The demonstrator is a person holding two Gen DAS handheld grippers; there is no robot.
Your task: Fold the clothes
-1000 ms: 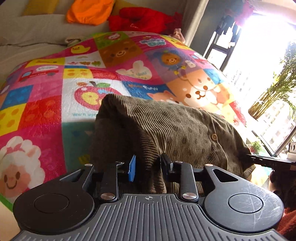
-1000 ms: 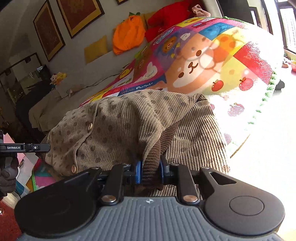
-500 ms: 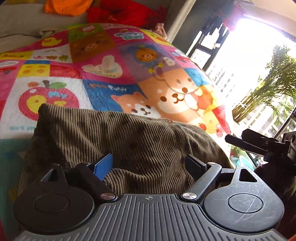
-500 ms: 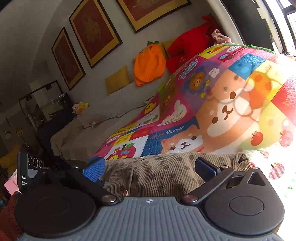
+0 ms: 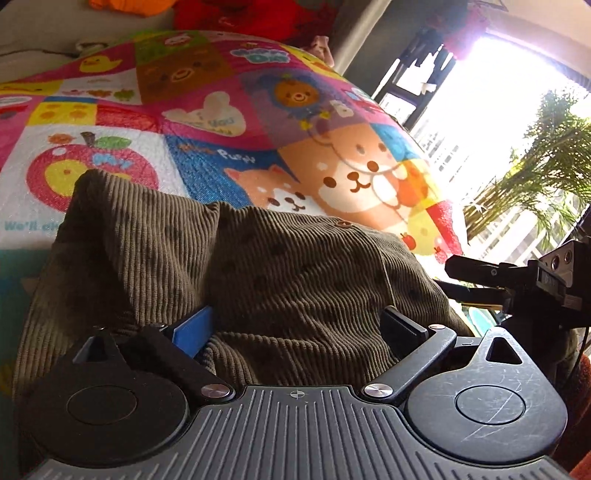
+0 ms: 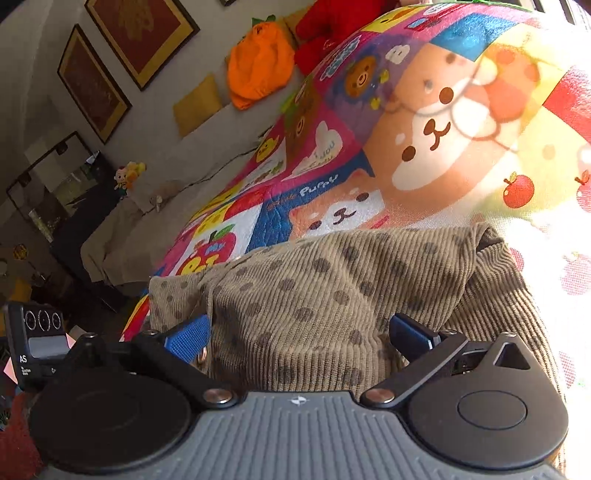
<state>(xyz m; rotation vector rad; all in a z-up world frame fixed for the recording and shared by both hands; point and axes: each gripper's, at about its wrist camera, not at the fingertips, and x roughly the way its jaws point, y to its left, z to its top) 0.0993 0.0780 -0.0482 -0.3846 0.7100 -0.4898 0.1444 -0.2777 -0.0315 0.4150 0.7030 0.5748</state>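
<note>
An olive-brown corduroy garment (image 5: 288, 266) with dark dots and small buttons lies folded in a heap on the colourful cartoon play mat (image 5: 221, 110). The same garment (image 6: 332, 295) fills the lower middle of the right wrist view, on the mat (image 6: 443, 122). My left gripper (image 5: 295, 328) is open, its blue-padded fingers spread wide just above the near edge of the cloth, holding nothing. My right gripper (image 6: 299, 336) is open too, fingers apart over the garment's near edge. The right gripper's body (image 5: 524, 280) shows at the right of the left wrist view.
An orange cushion (image 6: 258, 62), a red plush (image 6: 332, 26) and a yellow cushion (image 6: 197, 105) lean against the far wall below framed pictures (image 6: 107, 74). A bright window with a plant (image 5: 535, 166) is on the right. The left gripper's body (image 6: 37, 339) sits at left.
Both grippers were shut on the garment's edge a second ago; they have opened wide and let it go. The cloth has dropped onto the mat, and both grippers have pulled back slightly.
</note>
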